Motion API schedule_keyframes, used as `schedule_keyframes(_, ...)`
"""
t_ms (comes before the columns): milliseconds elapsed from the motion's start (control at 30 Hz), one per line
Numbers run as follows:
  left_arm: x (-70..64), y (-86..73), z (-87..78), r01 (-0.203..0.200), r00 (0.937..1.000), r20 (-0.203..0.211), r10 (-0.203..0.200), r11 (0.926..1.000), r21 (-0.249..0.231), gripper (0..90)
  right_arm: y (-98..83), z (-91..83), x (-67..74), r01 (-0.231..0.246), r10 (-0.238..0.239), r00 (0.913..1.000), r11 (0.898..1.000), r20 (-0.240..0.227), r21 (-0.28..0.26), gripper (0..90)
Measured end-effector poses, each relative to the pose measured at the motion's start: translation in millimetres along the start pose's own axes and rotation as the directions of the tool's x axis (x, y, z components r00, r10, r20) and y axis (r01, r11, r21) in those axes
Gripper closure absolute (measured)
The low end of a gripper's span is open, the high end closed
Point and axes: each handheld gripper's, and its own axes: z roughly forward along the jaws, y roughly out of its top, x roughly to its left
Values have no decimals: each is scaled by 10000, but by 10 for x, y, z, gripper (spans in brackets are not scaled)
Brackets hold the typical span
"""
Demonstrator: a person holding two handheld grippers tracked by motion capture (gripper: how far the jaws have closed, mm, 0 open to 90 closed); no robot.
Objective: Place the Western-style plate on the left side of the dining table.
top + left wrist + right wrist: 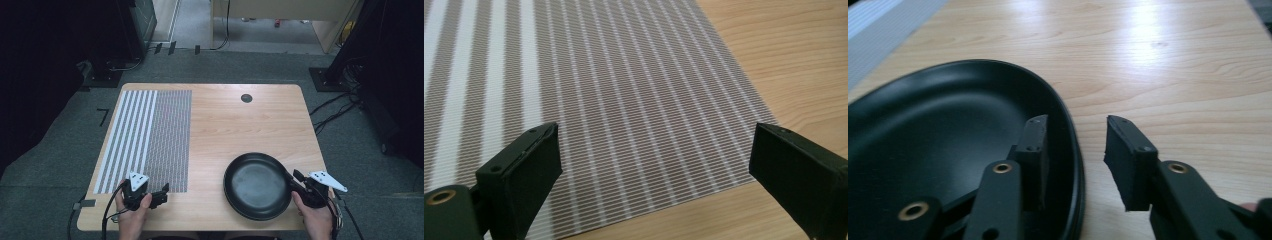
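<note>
Pan [948,130] rim between right tool [1075,150] jaws, untouched; left tool [654,165] wide over mat [624,100].

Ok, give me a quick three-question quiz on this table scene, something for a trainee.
1. True or false: the round black shallow pan sits on the grey-and-white striped woven mat.
2. Which gripper has one jaw inside the pan's rim and one outside?
3. Multiple choice: the left gripper's jaws are A) clamped on the mat, B) wide apart over the mat's corner, C) holding the pan.

Key: 1. False, it rests on the bare light wooden table. 2. The right gripper, with a gap visible at the outer jaw. 3. B.
</note>
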Motion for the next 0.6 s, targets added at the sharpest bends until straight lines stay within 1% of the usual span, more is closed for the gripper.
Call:
schedule_keyframes(33, -39, 12, 14, -46, 10000, 48, 46, 10000, 0, 65, 0, -2, 3, -86, 86, 9998, 10000, -157, 0, 643)
schedule_keyframes(67, -113, 35, 35, -210, 9997, 114, 209, 9998, 34, 65, -3, 0, 15, -96, 95, 9996, 9999, -256, -33, 651)
schedule_keyframes(167, -241, 73, 69, -485, 9985, 249, 484, 9988, 24, 65, -9, 4, 24, -42, 41, 9996, 10000, -264, -28, 677)
schedule_keyframes(233, -309, 103, 88, -570, 9977, 362, 569, 9984, 6, 65, -13, 6, 31, -5, 4, 9995, 10000, -316, -22, 688)
schedule_keyframes(267, -309, 103, 88, -570, 9977, 362, 569, 9984, 6, 65, -13, 6, 31, -5, 4, 9995, 10000, -316, -22, 688)
schedule_keyframes(300, -355, 124, 101, -615, 9971, 457, 616, 9981, -32, 65, -17, 5, 36, 22, -24, 9995, 10000, -326, -37, 689)
schedule_keyframes(400, -430, 160, 130, -744, 9956, 569, 745, 9972, -30, 65, -26, 3, 46, 146, -148, 9996, 9999, -228, -93, 696)
schedule_keyframes(500, -495, 188, 175, -864, 9939, 684, 861, 9963, 17, 65, -33, 1, 36, 60, -63, 9996, 9999, -268, -142, 706)
schedule_keyframes(600, -523, 205, 198, -902, 9932, 737, 897, 9959, 36, 65, -35, 3, 32, -17, 12, 9996, 9999, -292, -158, 708)
